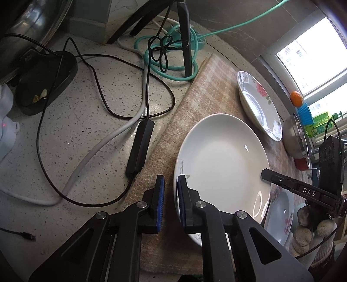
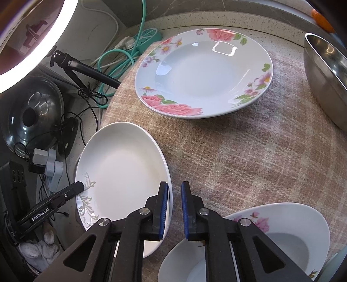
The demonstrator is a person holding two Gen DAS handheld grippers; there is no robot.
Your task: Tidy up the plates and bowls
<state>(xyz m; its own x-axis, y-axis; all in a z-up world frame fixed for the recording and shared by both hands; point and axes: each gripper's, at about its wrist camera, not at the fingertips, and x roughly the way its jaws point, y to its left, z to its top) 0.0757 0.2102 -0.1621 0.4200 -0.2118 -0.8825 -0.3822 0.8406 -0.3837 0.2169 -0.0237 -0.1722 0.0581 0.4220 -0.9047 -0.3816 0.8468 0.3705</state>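
Two grippers on one white plate (image 1: pixel 221 160), at opposite sides of its rim. Left gripper (image 1: pixel 170 180) angled steeply downward at the plate's left edge: outer finger above the checked cloth (image 1: pixel 212 86), inner finger inside the rim, beside a grey scroll motif. Jaws drawn almost together and closed on the rim, with little more than the plate's edge between the blue pads. Right gripper (image 2: pixel 174 186) likewise steeply tilted, at the plate's right edge: one finger inside the plate, the other outside, above the cloth. Jaws narrow here too, pinched on the rim.

White plate over the left part of the cloth; not discernible whether resting on it or raised clear. Large floral plate (image 2: pixel 203 73) farther back on the cloth, apart from the white plate, with pink roses round its border. Smaller floral dish (image 2: pixel 292 238) closest to the right gripper, just beside the white plate, partly hidden by the gripper's frame. Steel bowl (image 2: pixel 325 71) at the cloth's far right, near the large floral plate but not touching it. Orange fruit (image 1: pixel 296 98) on the ledge behind the bowl.

Left of the cloth, on the speckled bench (image 1: pixel 86 108): green cable (image 2: pixel 143 17) in loose coils, black adapter block (image 1: pixel 141 147) at the cloth's edge, black tripod leg (image 2: pixel 95 73) and glass pot lid (image 2: pixel 32 121).
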